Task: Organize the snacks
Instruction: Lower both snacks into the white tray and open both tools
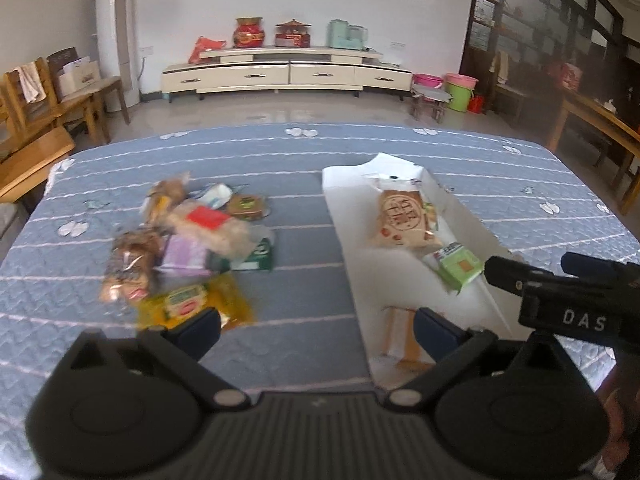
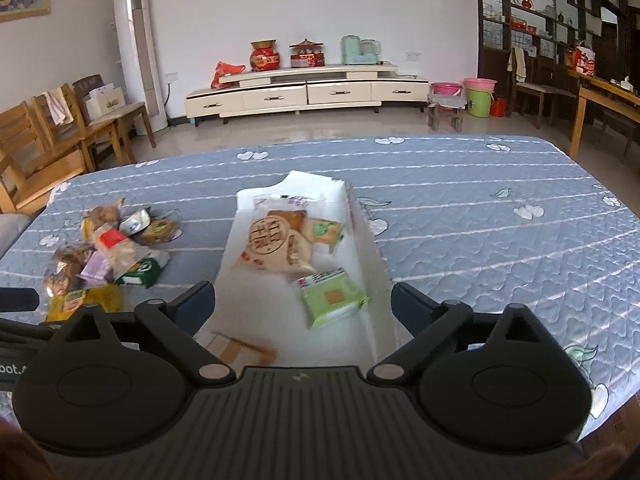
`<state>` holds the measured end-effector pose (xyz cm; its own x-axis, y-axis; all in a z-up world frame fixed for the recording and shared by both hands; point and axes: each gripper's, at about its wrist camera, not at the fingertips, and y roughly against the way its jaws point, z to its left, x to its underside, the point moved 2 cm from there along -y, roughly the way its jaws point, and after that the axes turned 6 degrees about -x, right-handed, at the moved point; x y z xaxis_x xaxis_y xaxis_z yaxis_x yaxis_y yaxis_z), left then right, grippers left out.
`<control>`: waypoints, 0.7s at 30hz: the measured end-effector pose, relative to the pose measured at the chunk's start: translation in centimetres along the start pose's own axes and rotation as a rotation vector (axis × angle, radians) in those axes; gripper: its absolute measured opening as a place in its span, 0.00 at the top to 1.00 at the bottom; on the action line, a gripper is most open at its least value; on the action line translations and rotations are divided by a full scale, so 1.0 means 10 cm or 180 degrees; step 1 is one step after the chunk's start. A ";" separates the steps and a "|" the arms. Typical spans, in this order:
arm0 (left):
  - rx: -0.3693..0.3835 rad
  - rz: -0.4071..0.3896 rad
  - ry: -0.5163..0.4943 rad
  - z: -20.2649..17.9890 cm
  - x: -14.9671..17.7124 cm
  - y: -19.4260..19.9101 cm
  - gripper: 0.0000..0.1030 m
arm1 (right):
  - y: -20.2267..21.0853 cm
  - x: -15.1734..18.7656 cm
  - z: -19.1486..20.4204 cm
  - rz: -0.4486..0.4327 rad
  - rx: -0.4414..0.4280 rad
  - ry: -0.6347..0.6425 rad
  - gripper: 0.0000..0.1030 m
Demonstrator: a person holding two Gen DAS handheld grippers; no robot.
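White box (image 2: 362,240) lies mid-tabletop, holding a tan round-print packet (image 2: 272,246) and a green packet (image 2: 332,298). Loose snack pile (image 1: 188,240) sits toward the left edge. Left gripper (image 1: 316,330) and right gripper (image 2: 302,306): jaws spread wide, empty.

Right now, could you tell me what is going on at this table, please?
A person is sorting snacks with a pair of tongs in each hand. A white box on the blue tablecloth already holds a few packets, among them a green packet and a tan round-printed packet. A pile of snacks waits on the cloth beside the box. Both the left tongs and right tongs are open and hold nothing.
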<state>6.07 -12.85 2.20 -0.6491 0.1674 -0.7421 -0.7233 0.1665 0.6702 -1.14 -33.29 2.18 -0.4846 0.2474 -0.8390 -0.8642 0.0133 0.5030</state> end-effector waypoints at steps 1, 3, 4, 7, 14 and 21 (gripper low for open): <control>-0.0010 0.0003 0.0013 0.02 0.01 0.01 0.01 | 0.00 0.00 0.02 0.0002 -0.0015 0.0014 0.00; -0.0039 -0.0006 0.0037 0.08 0.03 0.04 0.01 | 0.03 0.00 0.07 0.0004 -0.0040 0.0050 0.00; -0.0051 -0.0013 0.0039 0.11 0.04 0.06 0.01 | 0.03 0.00 0.08 0.0006 -0.0056 0.0064 0.00; -0.0087 -0.0026 0.0057 0.18 0.06 0.11 0.01 | 0.04 -0.01 0.15 0.0004 -0.0093 0.0126 0.00; -0.0178 -0.0037 0.0149 0.39 0.13 0.17 0.01 | 0.05 0.03 0.31 0.0029 -0.0202 0.0237 0.00; -0.0268 -0.0041 0.0238 0.62 0.21 0.20 0.01 | -0.01 0.06 0.50 0.0064 -0.0319 0.0340 0.00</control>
<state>4.74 -6.15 2.09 -0.6531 0.0924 -0.7516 -0.7468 0.0855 0.6595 -0.65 -28.26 2.70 -0.5091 0.1420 -0.8489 -0.8607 -0.0887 0.5013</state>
